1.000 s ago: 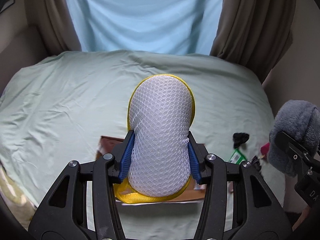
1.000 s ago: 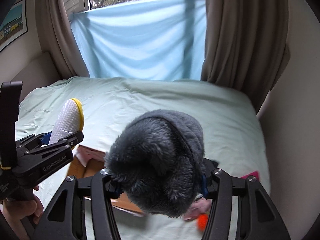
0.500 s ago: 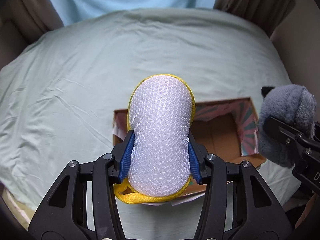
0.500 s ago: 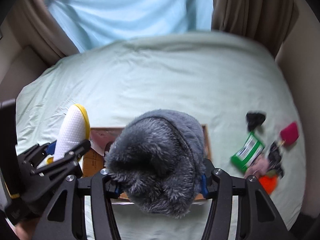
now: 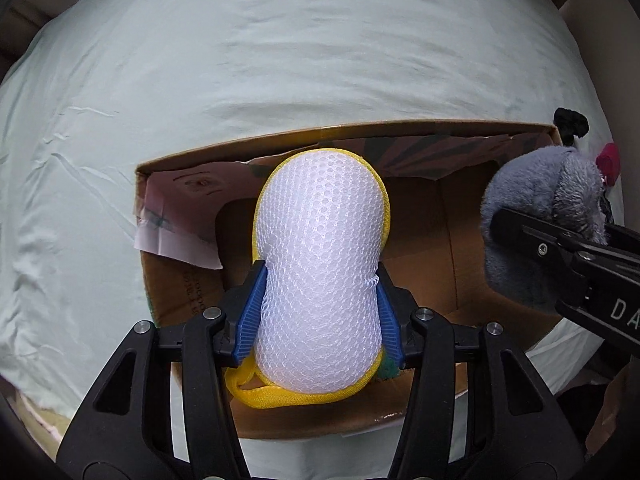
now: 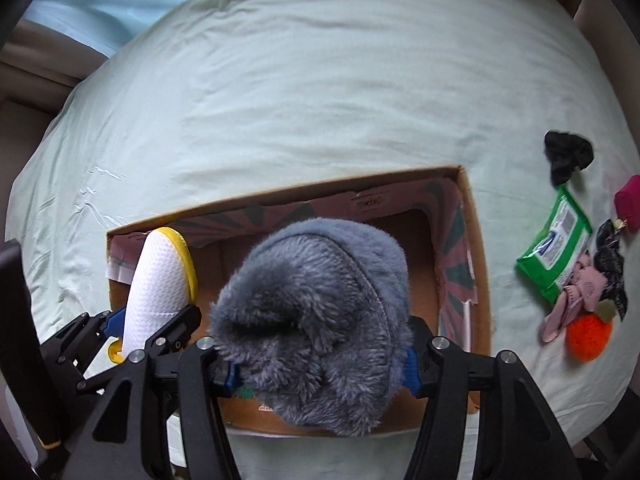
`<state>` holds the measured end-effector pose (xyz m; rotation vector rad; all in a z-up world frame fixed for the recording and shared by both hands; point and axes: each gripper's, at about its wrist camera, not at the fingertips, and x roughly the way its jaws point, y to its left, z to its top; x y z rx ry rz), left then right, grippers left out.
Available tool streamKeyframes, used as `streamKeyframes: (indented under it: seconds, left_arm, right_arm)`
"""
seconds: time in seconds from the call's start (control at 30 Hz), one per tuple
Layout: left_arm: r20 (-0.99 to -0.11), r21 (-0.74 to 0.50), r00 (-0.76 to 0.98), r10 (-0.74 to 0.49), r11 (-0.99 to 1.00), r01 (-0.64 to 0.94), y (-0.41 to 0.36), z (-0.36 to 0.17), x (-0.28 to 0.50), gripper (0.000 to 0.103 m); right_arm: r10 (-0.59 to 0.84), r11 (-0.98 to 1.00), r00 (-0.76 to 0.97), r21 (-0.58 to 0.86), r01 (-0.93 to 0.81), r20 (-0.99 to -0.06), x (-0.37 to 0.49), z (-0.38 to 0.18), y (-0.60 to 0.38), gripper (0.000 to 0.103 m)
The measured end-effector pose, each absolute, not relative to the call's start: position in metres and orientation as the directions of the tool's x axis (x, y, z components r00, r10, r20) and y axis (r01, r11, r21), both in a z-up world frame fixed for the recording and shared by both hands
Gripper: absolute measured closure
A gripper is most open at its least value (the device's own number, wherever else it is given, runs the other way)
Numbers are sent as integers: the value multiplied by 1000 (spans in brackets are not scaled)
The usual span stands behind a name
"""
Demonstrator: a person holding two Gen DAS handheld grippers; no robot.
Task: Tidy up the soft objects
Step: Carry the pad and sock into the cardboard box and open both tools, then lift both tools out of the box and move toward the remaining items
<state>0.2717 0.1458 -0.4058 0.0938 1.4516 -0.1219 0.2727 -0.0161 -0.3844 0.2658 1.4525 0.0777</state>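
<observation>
My left gripper [image 5: 319, 312] is shut on a white mesh sponge with a yellow rim [image 5: 320, 256] and holds it over the left half of an open cardboard box [image 5: 344, 130]. The sponge also shows in the right wrist view [image 6: 158, 280]. My right gripper [image 6: 318, 372] is shut on a grey fluffy plush item [image 6: 316, 312] over the box [image 6: 476, 240], toward its middle and right. The plush also shows at the right of the left wrist view [image 5: 544, 224].
The box lies on a pale green bedsheet [image 6: 320, 100]. To its right lie a black scrunchie [image 6: 568, 156], a green wipes pack [image 6: 554, 244], a pink cloth [image 6: 576, 292], an orange pom-pom [image 6: 588, 338], a dark red pouch [image 6: 628, 202]. Bed edges are near.
Both grippers have tilted down and moved in over the box, which now fills the lower view. Both still hold their items.
</observation>
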Motion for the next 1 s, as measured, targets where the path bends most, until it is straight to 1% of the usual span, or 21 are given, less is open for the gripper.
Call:
streamKeyframes:
  seconds: [0.1, 0.13, 0.17, 0.2, 0.23, 0.27, 0.3, 0.33, 0.37, 0.43, 0.6, 0.73, 1.0]
  left_arm:
    - [-996, 2, 87, -11, 989, 150, 146, -415, 274, 57]
    - [-997, -11, 75, -22, 989, 147, 148, -419, 277, 57]
    - [-997, -33, 69, -43, 989, 145, 148, -420, 277, 55]
    - [-995, -57, 77, -69, 987, 150, 147, -418, 277, 35]
    - [-993, -68, 84, -83, 984, 166, 146, -416, 277, 18]
    - [-993, -52, 93, -70, 982, 181, 144, -413, 276, 1]
    - [-992, -33, 114, -57, 980, 197, 143, -408, 274, 0]
    - [-992, -26, 117, -52, 976, 215, 142, -405, 272, 0]
    - [-993, -15, 111, -42, 974, 228, 141, -405, 270, 0]
    - [-993, 14, 117, -15, 970, 242, 140, -404, 265, 0]
    - [-992, 6, 122, -24, 972, 234, 145, -398, 259, 0]
    - [-989, 3, 147, -30, 976, 220, 153, -386, 253, 0]
    - [-977, -11, 208, -49, 984, 180, 171, -340, 234, 0]
  right_arm:
    - [219, 966, 90, 229, 116, -971, 279, -398, -18, 48]
    - [225, 965, 83, 234, 118, -971, 280, -402, -19, 48]
    - [229, 964, 78, 237, 119, -970, 281, -403, -18, 48]
    - [237, 962, 70, 244, 120, -969, 283, -406, -19, 47]
    - [245, 960, 61, 251, 122, -968, 285, -408, -19, 45]
    - [242, 960, 58, 248, 127, -968, 284, -409, -18, 35]
    - [238, 960, 59, 244, 138, -970, 283, -411, -21, 13]
    - [248, 955, 69, 256, 150, -966, 284, -411, -24, 2]
    - [256, 952, 77, 266, 155, -963, 284, -411, -26, 0]
    - [250, 953, 92, 262, 154, -964, 283, -409, -31, 0]
    - [235, 964, 110, 246, 105, -966, 280, -400, -33, 0]
    - [242, 961, 134, 257, 104, -961, 276, -390, -35, 0]
    - [229, 965, 171, 246, 90, -958, 261, -353, -27, 0]
